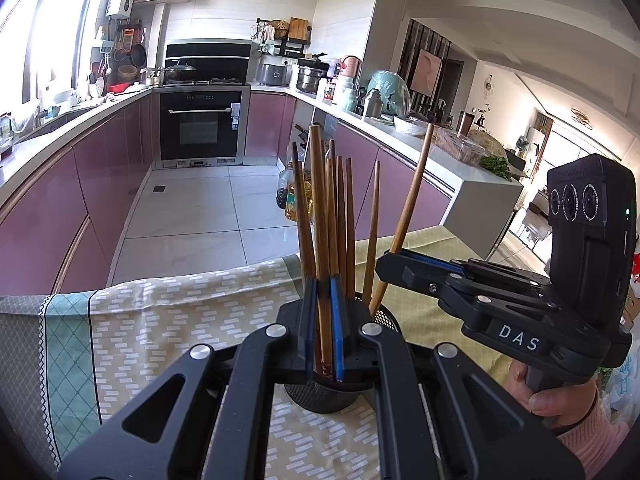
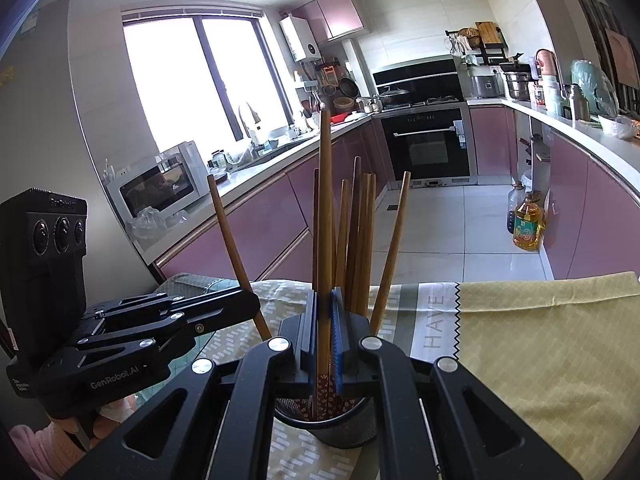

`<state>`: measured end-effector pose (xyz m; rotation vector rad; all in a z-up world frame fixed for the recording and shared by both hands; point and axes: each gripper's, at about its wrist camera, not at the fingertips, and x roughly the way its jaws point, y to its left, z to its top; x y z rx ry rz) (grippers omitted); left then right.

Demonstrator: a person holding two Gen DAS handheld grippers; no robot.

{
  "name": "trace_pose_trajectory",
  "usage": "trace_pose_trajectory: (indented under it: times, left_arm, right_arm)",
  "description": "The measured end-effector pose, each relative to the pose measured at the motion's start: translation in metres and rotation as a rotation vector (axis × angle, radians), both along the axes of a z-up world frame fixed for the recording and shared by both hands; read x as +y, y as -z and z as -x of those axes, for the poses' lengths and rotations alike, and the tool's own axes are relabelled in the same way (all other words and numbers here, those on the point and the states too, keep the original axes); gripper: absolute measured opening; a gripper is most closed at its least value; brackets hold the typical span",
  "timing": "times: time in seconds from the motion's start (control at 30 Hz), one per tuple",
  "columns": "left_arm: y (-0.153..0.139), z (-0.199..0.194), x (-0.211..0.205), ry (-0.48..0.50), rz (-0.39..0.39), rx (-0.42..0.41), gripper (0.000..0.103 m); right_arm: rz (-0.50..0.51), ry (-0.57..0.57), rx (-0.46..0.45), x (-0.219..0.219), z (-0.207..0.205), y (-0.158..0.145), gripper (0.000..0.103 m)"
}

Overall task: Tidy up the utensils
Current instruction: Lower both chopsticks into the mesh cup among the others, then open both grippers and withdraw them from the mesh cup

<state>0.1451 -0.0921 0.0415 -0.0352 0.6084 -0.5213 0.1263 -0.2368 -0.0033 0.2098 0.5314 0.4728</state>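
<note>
Chopsticks (image 1: 320,208), light, stiff, slick wood, stand in the mesh holder (image 1: 320,394) beneath both claws; left claw (image 1: 321,328) and right claw (image 2: 325,332) each pinch one low on its shaft.

Brown chopsticks (image 1: 322,208); black mesh holder (image 1: 320,394); yellow-green patterned cloth (image 1: 180,320).

A cooking-oil bottle (image 2: 529,220) stands on the tiled floor right of the built-in oven (image 2: 426,142), a microwave (image 2: 160,184) far left.
</note>
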Motion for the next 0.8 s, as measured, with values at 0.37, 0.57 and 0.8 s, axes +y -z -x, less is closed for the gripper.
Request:
trace_pose_trajectory:
  times: [0.37, 0.57, 0.8]
  left_arm:
    - [0.004, -0.005, -0.003, -0.002, -0.015, 0.0, 0.008]
    - [0.007, -0.01, -0.006, -0.007, -0.02, 0.005, 0.008]
    - [0.01, -0.018, -0.007, -0.012, -0.018, 0.017, 0.008]
  right_arm:
    - [0.013, -0.006, 0.032, 0.003, -0.006, 0.009, 0.006]
    - [0.015, -0.006, 0.037, 0.001, -0.007, 0.012, 0.006]
    - [0.017, -0.003, 0.046, 0.003, -0.011, 0.014, 0.006]
